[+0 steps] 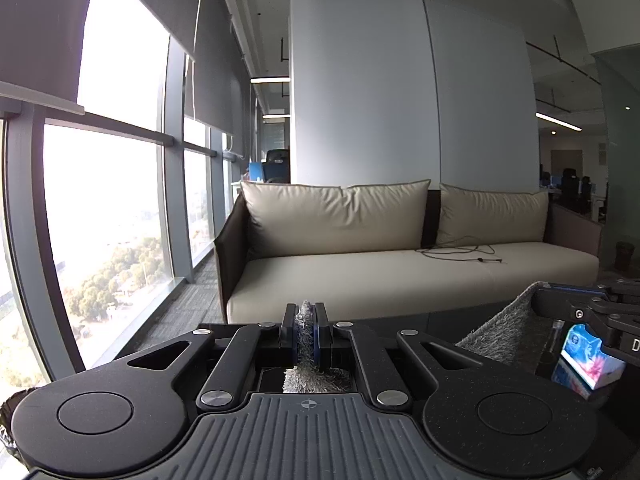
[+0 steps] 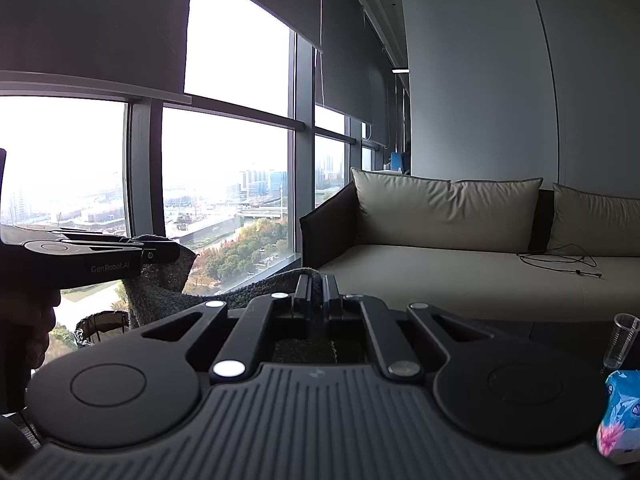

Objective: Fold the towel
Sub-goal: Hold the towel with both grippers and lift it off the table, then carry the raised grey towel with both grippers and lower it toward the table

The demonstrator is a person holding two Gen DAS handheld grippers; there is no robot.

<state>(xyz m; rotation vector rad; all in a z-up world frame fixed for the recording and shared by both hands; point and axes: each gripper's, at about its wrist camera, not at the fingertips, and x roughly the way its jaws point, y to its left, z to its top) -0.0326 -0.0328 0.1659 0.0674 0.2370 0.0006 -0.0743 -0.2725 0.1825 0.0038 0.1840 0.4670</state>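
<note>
A grey shaggy towel (image 1: 306,320) is pinched between the black jaws of my left gripper (image 1: 306,312), which is shut on its edge. More of that towel (image 1: 508,336) hangs at the right, under the other gripper's body. In the right wrist view my right gripper (image 2: 316,292) is shut on the towel (image 2: 256,288), which stretches leftward to the left gripper (image 2: 160,254), held by a hand. Both grippers hold the towel up in the air, pointing roughly level toward the sofa.
A beige sofa (image 1: 400,272) with a black cable (image 1: 460,252) on its seat stands ahead. Tall windows (image 1: 100,200) fill the left. A tissue pack (image 1: 588,356) and a clear plastic cup (image 2: 620,340) sit on a dark table at the right.
</note>
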